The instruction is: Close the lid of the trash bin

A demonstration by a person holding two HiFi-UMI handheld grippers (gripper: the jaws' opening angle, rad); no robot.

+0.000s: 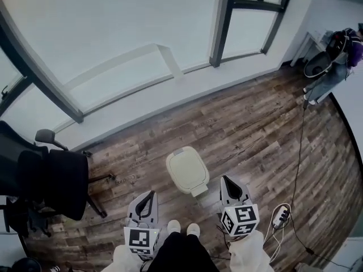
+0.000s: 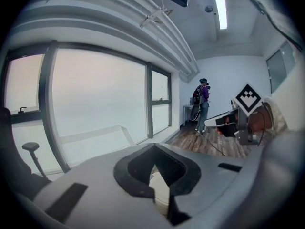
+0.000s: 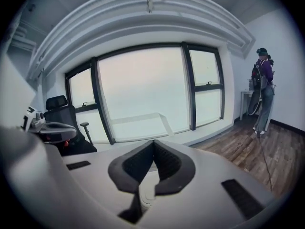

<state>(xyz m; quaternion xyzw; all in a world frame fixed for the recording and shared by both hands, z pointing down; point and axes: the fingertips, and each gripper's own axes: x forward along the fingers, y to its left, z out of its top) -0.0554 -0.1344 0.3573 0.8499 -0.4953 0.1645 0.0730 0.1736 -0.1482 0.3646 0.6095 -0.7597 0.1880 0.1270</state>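
Trash bin point(image 1: 186, 170) stands on the wood floor point(image 1: 255, 123) at centre of the head view, just ahead of the person's shoes point(image 1: 182, 227) and between the two grippers. Cream, rounded-rectangle top. Lid point(image 1: 187, 166) looks down and flat on the body. Long axis runs from near the person away toward the window point(image 1: 113, 33), tilted a little to the left at its far end. Small tab at the far end, foot pedal point(image 1: 199, 191) at the near end, pointing back at the person and slightly right.

Left gripper point(image 1: 151, 194) is held low to the bin's left, near but not touching it; tips aim forward. In the left gripper view its jaws point(image 2: 153, 149) are drawn together, tips meeting, nothing between them; a slice of the cream bin point(image 2: 159, 182) shows below the tips.

Right gripper point(image 1: 226, 179) is just right of the bin, beside the pedal end, apart from it. In the right gripper view its jaws point(image 3: 153, 144) are also together and empty.

Black office chair point(image 1: 51, 174) stands at left. A cable point(image 1: 298, 152) runs along the floor at right to a white plug block point(image 1: 281, 214). Another person point(image 1: 340, 55) stands in the far right corner.
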